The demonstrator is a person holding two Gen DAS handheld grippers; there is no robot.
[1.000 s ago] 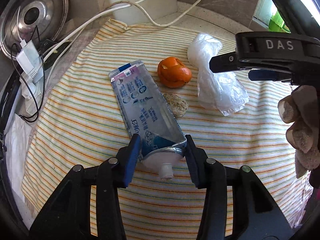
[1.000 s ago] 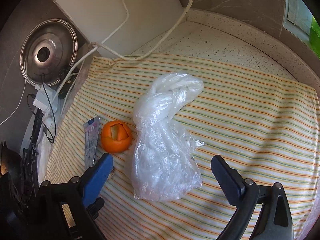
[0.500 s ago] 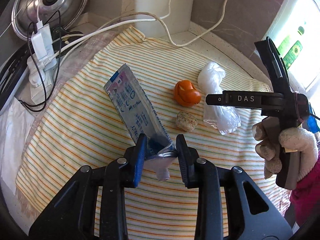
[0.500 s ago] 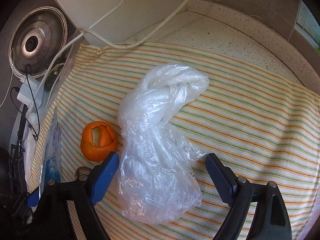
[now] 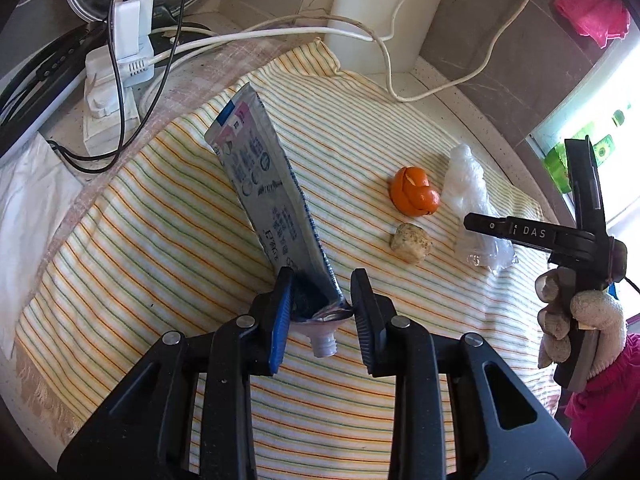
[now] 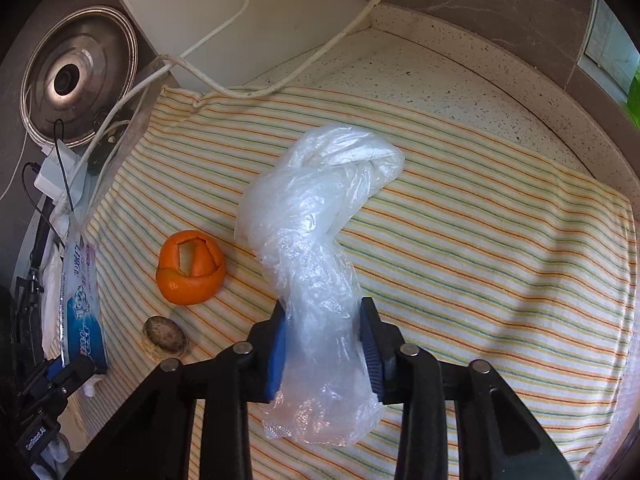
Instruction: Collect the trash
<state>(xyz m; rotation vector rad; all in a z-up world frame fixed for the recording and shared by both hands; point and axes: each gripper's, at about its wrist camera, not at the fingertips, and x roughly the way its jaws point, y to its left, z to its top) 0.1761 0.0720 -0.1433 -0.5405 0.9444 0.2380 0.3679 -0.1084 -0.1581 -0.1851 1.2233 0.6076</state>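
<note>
My left gripper [image 5: 320, 304] is shut on the cap end of a squeezed toothpaste tube [image 5: 266, 196] and holds it tilted up off the striped cloth [image 5: 160, 264]. My right gripper [image 6: 325, 344] is shut on a crumpled clear plastic bag [image 6: 312, 224] that lies on the cloth. An orange peel [image 5: 414, 197] and a small beige lump [image 5: 411, 243] lie between them. The peel [image 6: 190, 268], the lump [image 6: 164, 338] and the tube [image 6: 80, 296] also show in the right wrist view. The right gripper and gloved hand [image 5: 576, 320] show at the right of the left wrist view.
A white charger block with black and white cables [image 5: 124, 56] sits at the cloth's far left. A steel pot lid [image 6: 76, 76] and a white appliance [image 6: 240, 12] stand at the back. A pink cloth [image 5: 592, 12] hangs on the wall. The speckled counter [image 6: 460, 92] curves around the cloth.
My left gripper closed on the tube's cap end and lifted it off the cloth. My right gripper moved down over the plastic bag and closed on it.
</note>
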